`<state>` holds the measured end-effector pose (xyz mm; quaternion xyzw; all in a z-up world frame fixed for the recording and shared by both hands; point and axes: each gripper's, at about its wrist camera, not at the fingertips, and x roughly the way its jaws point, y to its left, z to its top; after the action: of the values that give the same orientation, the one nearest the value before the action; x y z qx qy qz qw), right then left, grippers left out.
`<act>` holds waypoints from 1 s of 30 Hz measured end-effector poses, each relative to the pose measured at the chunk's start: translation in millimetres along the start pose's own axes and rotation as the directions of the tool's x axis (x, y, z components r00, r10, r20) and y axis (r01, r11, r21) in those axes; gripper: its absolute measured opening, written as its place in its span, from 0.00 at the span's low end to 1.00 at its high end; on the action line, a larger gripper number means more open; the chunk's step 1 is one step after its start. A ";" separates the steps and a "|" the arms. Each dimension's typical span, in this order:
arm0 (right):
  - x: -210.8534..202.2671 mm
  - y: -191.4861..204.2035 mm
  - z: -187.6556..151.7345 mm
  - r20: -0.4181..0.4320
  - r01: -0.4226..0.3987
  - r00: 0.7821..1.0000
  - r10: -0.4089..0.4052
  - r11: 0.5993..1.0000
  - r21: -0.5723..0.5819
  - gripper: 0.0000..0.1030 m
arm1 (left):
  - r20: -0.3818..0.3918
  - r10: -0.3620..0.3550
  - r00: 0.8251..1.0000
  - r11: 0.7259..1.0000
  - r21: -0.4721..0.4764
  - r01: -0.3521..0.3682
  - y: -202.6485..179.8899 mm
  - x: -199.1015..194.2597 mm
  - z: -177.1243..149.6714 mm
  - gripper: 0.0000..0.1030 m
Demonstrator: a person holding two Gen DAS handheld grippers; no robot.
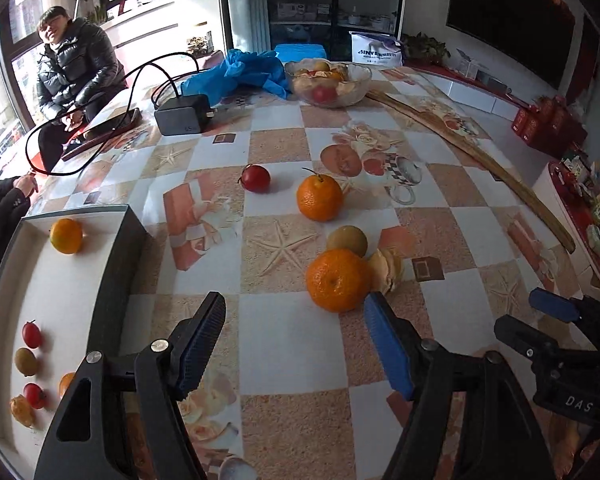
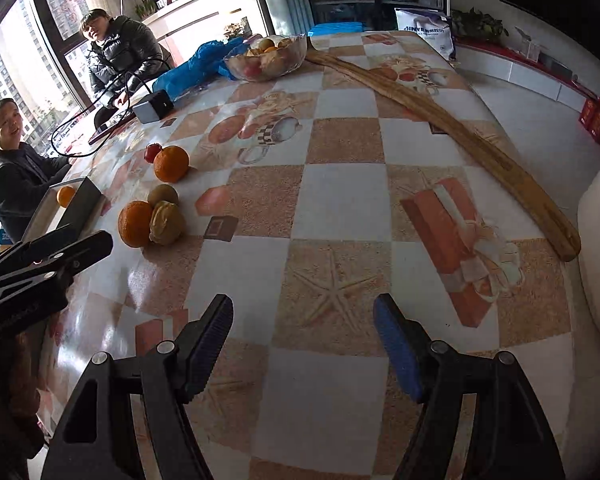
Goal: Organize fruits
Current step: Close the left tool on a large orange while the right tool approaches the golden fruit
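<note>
Here, in the left wrist view, the left gripper [image 1: 296,316] has its fingers apart and empty, and the near orange [image 1: 337,280] lies just ahead of them, a little toward the blue finger [image 1: 388,348], touching or almost touching its tip. It is round, so no long axis matters. A brownish fruit [image 1: 347,241] and a peel-like piece [image 1: 388,270] crowd it from behind; a second orange [image 1: 319,197] and a small red fruit [image 1: 255,178] sit farther on. The box [image 1: 112,236] with sorted fruit stands to the left. The right gripper [image 1: 556,316] shows at the right edge.

In the right wrist view, the right gripper [image 2: 302,316] also has its fingers apart, over bare checked worktop [image 2: 340,200]. The same cluster [image 2: 150,220] lies well off to its left, so the left hand looks better placed. Two people sit by the window; a glass bowl [image 2: 266,58] stands far back.
</note>
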<state>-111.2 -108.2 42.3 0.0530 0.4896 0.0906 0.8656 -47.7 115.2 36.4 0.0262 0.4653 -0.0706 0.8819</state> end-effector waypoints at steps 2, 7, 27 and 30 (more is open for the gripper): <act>-0.6 -2.1 -2.1 -0.003 -0.007 1.000 0.006 1.000 -0.008 0.72 | 0.001 -0.015 1.000 1.000 -0.007 0.015 -4.8 8.1 4.0 0.73; 1.3 -0.7 -1.7 -0.008 0.005 1.000 -0.006 1.000 -0.029 0.72 | -0.014 -0.023 1.000 1.000 -0.011 0.023 -9.7 26.3 8.6 0.47; 58.7 93.6 45.4 0.014 -0.019 1.000 0.023 0.968 -0.249 0.72 | 0.034 0.074 0.997 0.993 -0.098 -0.070 48.8 -2.6 -41.1 0.65; 69.0 107.4 50.8 0.031 0.000 0.999 0.009 0.956 -0.293 0.72 | 0.032 0.091 0.995 0.991 -0.097 -0.087 49.1 4.6 -36.4 0.66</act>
<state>-44.1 11.1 30.0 -0.0734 0.4566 0.1632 0.8715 -67.6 167.4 11.0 0.0033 0.4504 -0.0091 0.8928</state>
